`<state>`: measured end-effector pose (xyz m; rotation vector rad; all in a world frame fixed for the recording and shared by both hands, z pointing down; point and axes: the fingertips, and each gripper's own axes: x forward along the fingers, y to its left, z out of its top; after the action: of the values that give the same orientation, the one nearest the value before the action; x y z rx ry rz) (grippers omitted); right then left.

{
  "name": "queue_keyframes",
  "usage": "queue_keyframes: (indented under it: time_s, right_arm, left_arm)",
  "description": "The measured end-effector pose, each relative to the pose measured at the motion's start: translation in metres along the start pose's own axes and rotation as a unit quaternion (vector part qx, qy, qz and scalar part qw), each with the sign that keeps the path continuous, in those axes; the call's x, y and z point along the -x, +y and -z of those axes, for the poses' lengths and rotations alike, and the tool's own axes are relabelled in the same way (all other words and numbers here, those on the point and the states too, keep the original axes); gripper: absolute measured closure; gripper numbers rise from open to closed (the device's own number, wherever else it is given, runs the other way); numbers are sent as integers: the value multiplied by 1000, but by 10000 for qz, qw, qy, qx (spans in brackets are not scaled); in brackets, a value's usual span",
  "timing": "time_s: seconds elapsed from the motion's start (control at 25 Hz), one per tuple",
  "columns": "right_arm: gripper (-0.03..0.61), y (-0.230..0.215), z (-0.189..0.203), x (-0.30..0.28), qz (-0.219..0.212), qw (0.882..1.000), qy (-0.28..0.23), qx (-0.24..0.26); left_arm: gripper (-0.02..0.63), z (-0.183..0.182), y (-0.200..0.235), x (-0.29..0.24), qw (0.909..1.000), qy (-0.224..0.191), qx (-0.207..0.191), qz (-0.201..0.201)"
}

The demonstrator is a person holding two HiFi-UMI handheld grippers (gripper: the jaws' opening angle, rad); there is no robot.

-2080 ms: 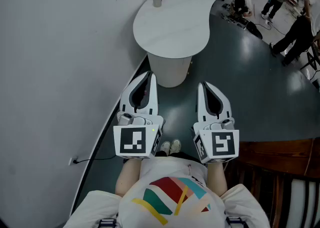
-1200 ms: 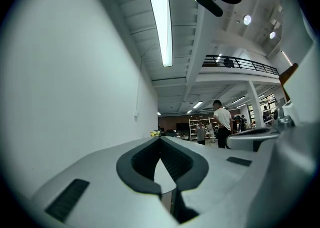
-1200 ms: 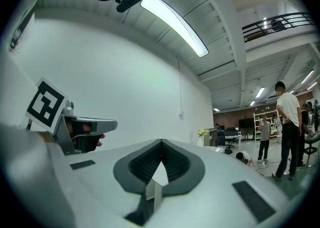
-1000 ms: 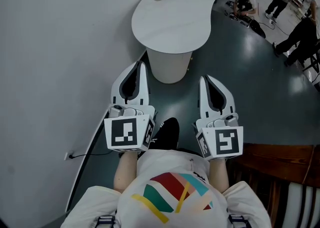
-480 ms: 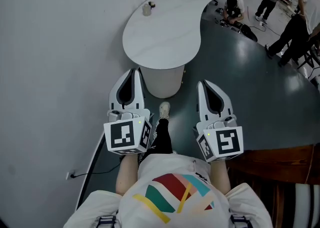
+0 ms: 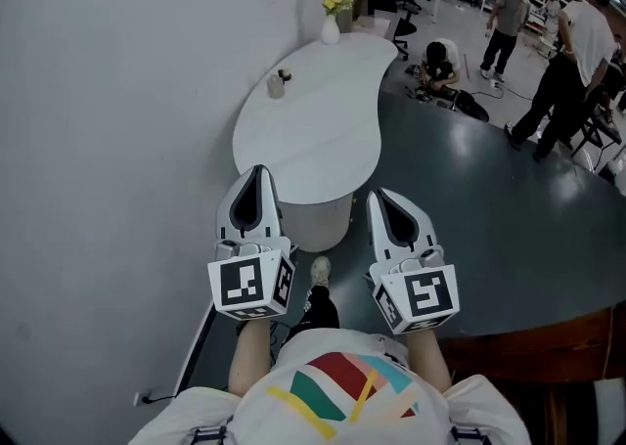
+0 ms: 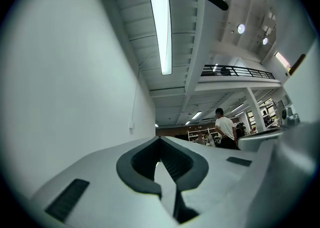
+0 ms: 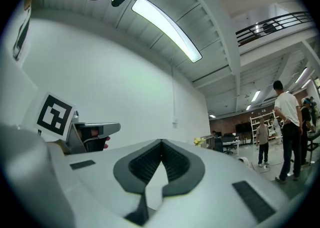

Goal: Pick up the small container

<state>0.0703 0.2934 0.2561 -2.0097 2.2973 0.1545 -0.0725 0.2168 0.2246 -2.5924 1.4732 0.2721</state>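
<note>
The small container (image 6: 277,84) is a pale cup-like pot with a dark bit beside it, standing near the far left edge of the white kidney-shaped table (image 6: 313,140). My left gripper (image 6: 257,171) is shut and empty, its tip over the table's near edge. My right gripper (image 6: 376,196) is also shut and empty, level with the table's near right rim. Both are well short of the container. In the left gripper view the jaws (image 7: 160,139) meet at a point, as do those in the right gripper view (image 8: 161,142). Neither gripper view shows the container.
A white vase with yellow flowers (image 6: 332,27) stands at the table's far end. A grey wall (image 6: 117,140) runs along the left. Several people (image 6: 562,52) stand or crouch on the dark floor at back right. Wooden furniture (image 6: 548,345) sits at lower right.
The view has lifted and the table sits closer to both grippers. The vase and more of the room have come into sight. Both grippers stay shut.
</note>
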Motion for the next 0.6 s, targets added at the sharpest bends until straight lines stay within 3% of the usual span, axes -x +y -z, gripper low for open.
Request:
queue_keyframes:
  time_s: [0.36, 0.6]
  right_arm:
    - [569, -12, 12, -57, -29, 9999, 106, 113]
    - [568, -30, 24, -115, 80, 9996, 256, 62]
  left_arm:
    - [597, 30, 8, -48, 9997, 213, 56, 132]
    - [597, 49, 39, -101, 9991, 393, 101, 81]
